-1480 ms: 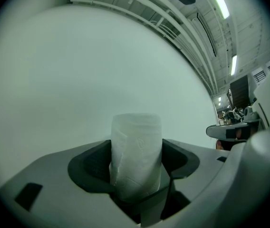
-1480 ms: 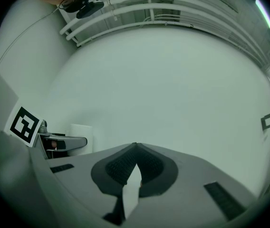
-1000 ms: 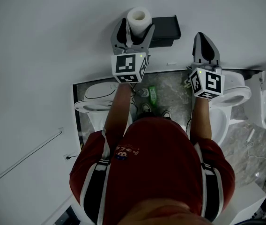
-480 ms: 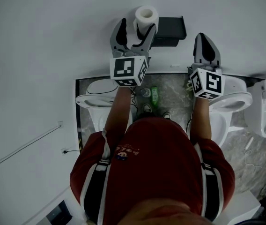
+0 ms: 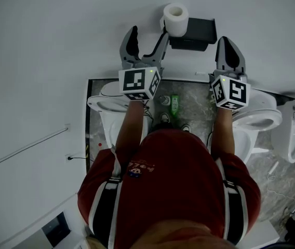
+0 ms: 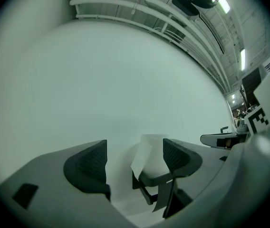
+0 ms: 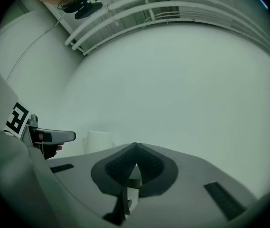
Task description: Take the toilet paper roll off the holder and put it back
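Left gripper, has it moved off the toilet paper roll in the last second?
Yes. Against the black holder, the left gripper has backed off down and left; its open jaws no longer flank the toilet paper roll.

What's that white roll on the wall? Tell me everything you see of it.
The roll is white, soft-looking paper wound round a hollow core, whose open end faces the head camera. It sits at the left end of the dark holder on the wall. A loose sheet hangs from its side. Neither gripper touches it: the left gripper is open, short of it; the right gripper is shut, off to one side.
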Motion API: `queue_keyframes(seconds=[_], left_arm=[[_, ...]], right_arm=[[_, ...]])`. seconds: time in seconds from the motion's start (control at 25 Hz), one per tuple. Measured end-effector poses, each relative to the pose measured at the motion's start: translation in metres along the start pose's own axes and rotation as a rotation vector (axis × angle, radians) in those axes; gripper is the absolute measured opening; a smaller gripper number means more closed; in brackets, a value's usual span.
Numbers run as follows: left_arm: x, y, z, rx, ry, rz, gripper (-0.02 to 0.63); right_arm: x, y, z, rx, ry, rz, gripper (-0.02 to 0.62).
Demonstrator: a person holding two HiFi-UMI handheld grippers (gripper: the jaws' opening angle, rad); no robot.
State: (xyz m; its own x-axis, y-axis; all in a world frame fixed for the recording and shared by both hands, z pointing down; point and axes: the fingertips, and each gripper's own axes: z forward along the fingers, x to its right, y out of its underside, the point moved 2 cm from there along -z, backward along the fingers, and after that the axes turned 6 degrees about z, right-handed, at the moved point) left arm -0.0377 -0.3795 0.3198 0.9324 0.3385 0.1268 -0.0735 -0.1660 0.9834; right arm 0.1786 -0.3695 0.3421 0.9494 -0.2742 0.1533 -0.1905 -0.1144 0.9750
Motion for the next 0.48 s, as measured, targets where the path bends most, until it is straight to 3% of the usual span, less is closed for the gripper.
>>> queue_keyframes(seconds=[0.48], left_arm=[[-0.026, 0.036, -0.023, -0.073, -0.085, -0.007, 0.387]], right_arm=[[-0.015, 0.003, 0.003, -0.014, -0.033, -0.011, 0.008]])
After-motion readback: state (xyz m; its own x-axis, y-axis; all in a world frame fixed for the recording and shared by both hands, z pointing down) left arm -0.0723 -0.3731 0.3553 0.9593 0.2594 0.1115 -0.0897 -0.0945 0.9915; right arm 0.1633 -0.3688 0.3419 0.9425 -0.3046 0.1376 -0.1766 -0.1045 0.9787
